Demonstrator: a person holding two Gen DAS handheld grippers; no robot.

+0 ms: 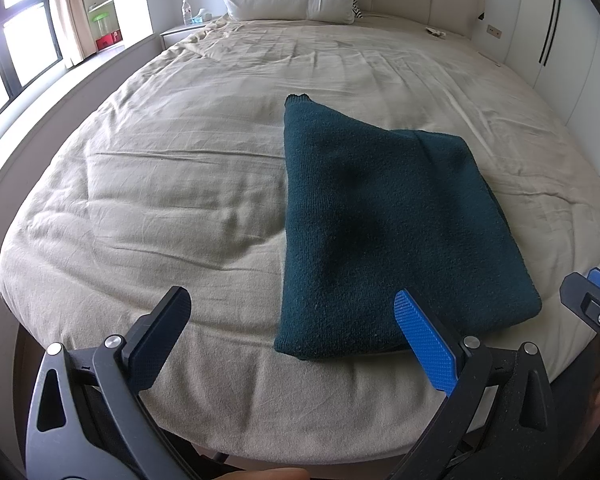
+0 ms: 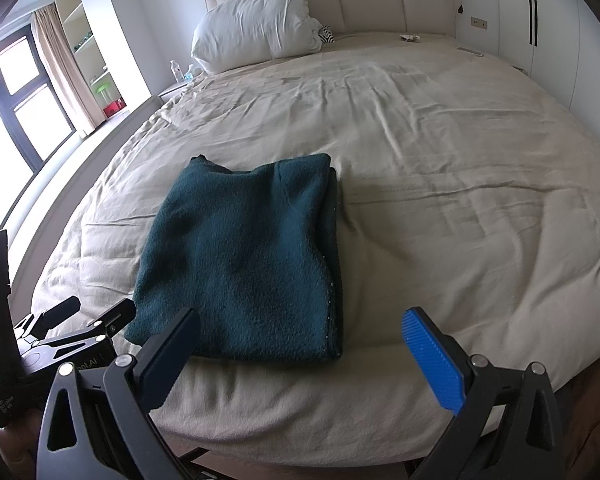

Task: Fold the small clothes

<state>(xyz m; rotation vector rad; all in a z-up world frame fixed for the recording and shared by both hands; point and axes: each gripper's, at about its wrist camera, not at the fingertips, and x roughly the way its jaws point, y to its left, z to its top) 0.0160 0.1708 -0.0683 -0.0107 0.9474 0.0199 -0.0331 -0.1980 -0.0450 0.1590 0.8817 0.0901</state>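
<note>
Your left gripper [image 1: 292, 312] has its fingers spread wide apart, holding nothing: black finger [image 1: 160, 336] at lower left of the left wrist view, blue finger [image 1: 424, 344] at lower right. The blue one overlaps the near edge of the dark green knit sweater [image 1: 388, 232] in frame; contact with the fabric can't be told.

The sweater lies folded into a thick rectangle on the beige bedsheet [image 1: 180, 184], right of center in the left wrist view, left of center in the right wrist view [image 2: 244, 260]. One corner pokes up at its far left end. It sits near the foot edge of the bed.

Your right gripper [image 2: 300, 352] is also spread wide and empty, black finger [image 2: 168, 360] lower left, blue finger [image 2: 432, 356] lower right. The black finger overlaps the sweater's near left corner in frame; the blue one is over bare sheet [image 2: 440, 200], apart from the sweater. Your left gripper also shows at the lower left edge of the right wrist view, just beside the sweater's left side.

White pillow [image 2: 256, 24] at top center against the padded headboard [image 2: 380, 0]. Water bottle [image 1: 187, 12] on the nightstand at upper left. Window [image 2: 24, 96] and curtain [image 2: 60, 64] at the left edge.
</note>
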